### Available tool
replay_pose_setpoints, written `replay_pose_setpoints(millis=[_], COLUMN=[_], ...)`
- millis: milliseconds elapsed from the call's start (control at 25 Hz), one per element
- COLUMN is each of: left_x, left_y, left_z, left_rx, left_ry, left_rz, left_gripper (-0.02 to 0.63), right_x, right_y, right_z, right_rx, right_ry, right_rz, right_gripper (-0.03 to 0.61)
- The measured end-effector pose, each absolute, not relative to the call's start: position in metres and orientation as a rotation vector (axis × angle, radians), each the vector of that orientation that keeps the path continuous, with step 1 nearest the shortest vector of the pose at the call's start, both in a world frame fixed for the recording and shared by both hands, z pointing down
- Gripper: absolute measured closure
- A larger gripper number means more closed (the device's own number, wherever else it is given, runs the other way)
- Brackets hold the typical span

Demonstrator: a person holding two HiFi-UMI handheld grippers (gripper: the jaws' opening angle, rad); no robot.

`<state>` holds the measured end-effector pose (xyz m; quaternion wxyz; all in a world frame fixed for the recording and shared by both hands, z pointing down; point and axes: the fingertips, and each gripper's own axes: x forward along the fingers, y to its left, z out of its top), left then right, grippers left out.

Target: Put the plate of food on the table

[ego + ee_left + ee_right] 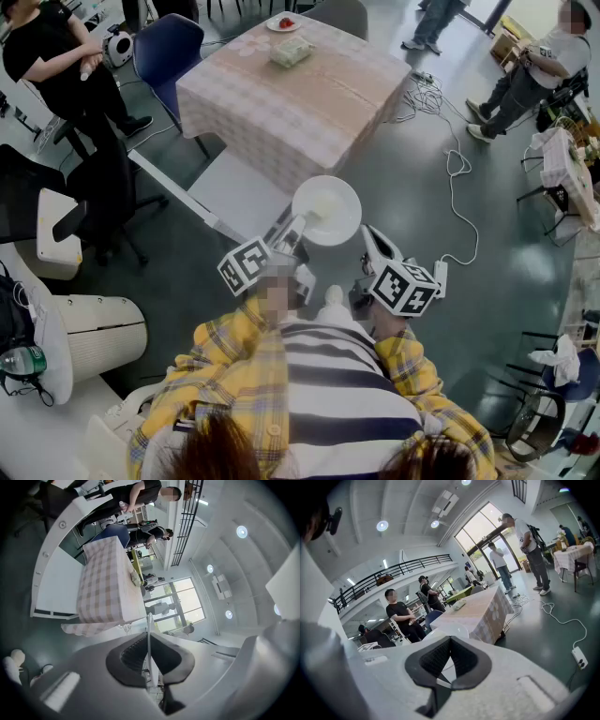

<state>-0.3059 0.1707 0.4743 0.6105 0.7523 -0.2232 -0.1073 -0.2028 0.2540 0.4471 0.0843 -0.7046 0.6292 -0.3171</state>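
Note:
A white round plate [326, 211] hangs over the grey floor, short of the table with the checked cloth [291, 103]. Anything on the plate is too pale to make out. My left gripper [302, 225] is shut on its near left rim; in the left gripper view the plate [149, 623] runs edge-on between the jaws of that gripper [149, 641]. My right gripper [367, 239] is by the plate's right rim, its jaws closed tip to tip. In the right gripper view the plate [440, 632] lies just beyond that gripper [450, 641], not between the jaws.
On the table stand a small plate with red food [283, 23] and a pale packet [291, 52]. A blue chair [169, 47] and a white desk [234, 187] are to the left. A cable [457, 169] and power strip [441, 272] lie on the floor. People stand at left [56, 56] and right [534, 75].

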Motion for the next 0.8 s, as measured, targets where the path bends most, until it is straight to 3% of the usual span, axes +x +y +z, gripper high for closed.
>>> replay_pose_setpoints(millis=[800], left_x=[-0.3063], left_y=[0.1761], left_z=[0.484], left_rx=[1.714], left_ry=[-0.532], left_rz=[-0.249], left_gripper=[0.614], right_x=[-0.206], right_y=[0.2526], right_z=[0.4509], right_rx=[-2.07], right_ry=[1.861], right_rz=[-0.995], right_gripper=[0.583])
